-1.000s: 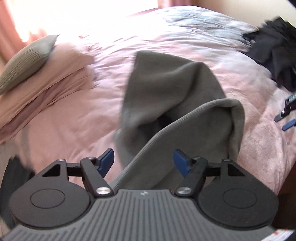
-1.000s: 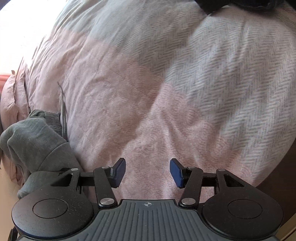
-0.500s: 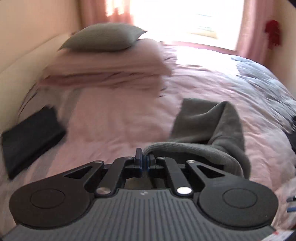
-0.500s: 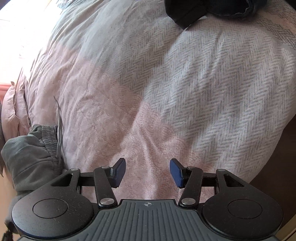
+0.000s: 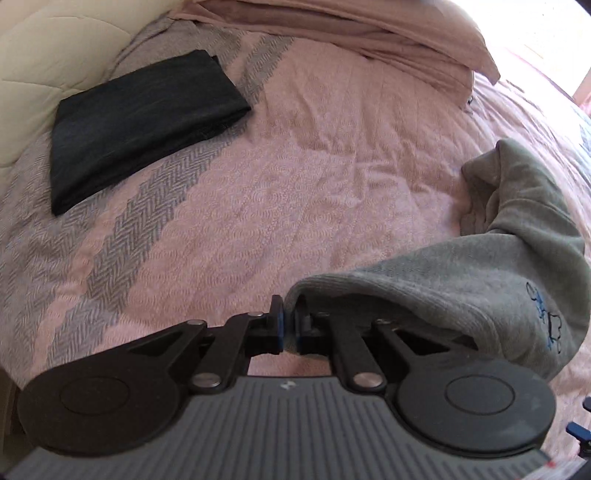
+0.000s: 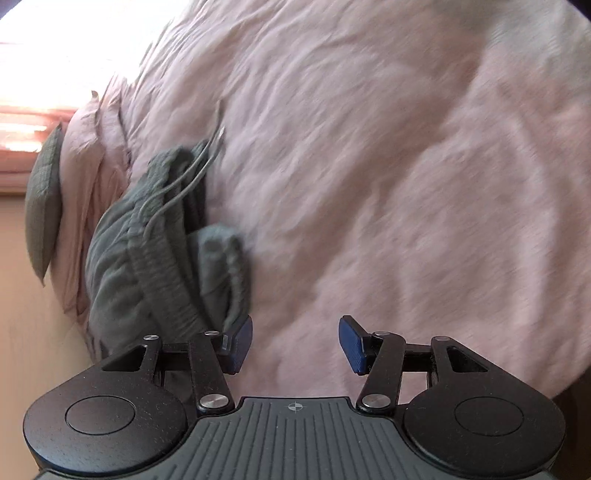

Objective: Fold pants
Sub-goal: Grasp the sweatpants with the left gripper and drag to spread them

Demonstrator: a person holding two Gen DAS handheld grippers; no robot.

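Left gripper (image 5: 289,329): clenched on the grey pants (image 5: 480,280) edge, lower centre; was released a second ago.
Right gripper (image 6: 295,345): released, nothing between.
Pants: now bunched at frame left in the right-wrist view.
Folded black cloth (image 5: 140,125): upper left, newly in view.

Bed with pink bedspread (image 5: 332,155), grey herringbone bands. On it: folded black garment (image 5: 140,125), pink pillows (image 5: 369,33), grey cushion (image 6: 44,206), grey sweatpants (image 6: 147,251).
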